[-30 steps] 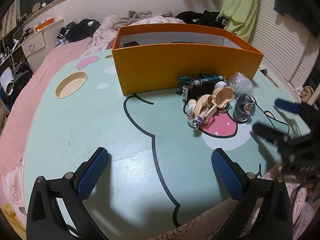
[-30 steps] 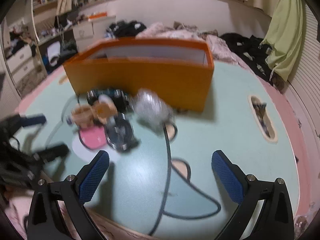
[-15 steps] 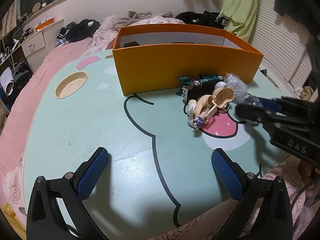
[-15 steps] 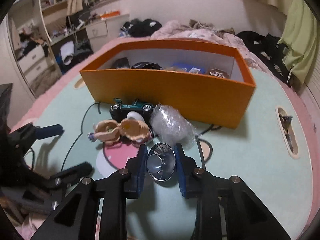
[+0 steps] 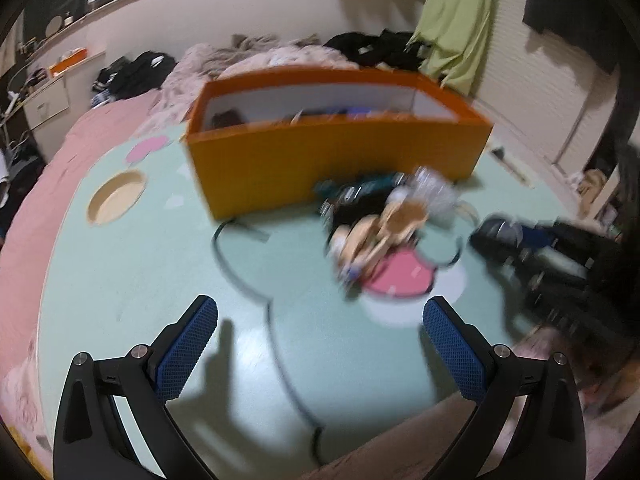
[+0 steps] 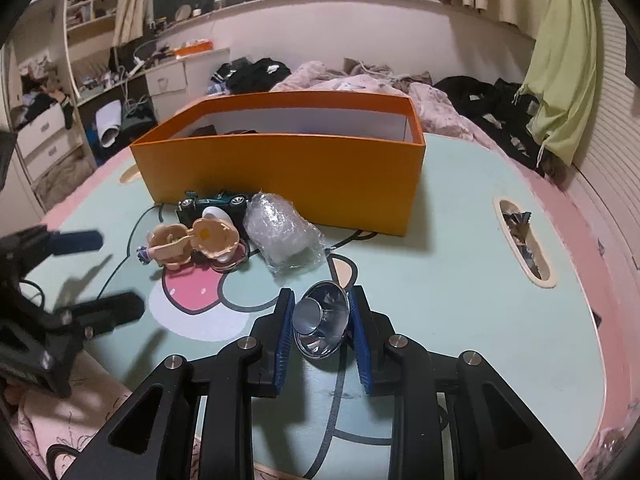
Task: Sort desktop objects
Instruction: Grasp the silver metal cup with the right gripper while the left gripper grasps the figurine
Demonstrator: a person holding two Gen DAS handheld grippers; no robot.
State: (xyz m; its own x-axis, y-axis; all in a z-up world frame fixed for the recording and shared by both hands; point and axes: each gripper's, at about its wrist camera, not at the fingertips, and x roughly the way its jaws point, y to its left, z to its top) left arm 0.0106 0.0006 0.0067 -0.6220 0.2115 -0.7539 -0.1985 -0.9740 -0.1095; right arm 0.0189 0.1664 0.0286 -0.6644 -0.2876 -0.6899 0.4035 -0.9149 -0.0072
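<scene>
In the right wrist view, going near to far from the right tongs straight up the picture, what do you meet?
Right tongs clamping the shiny metal cup → bubble-wrapped bundle → orange box → bedding with dark clothes.

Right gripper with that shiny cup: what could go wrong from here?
The right gripper pinches the shiny cup across its flared, slick wall, so it may slip or twist out on the lift. The orange box wall is tall, and the wrapped bundle lies on the way: a low carry could knock either.
</scene>
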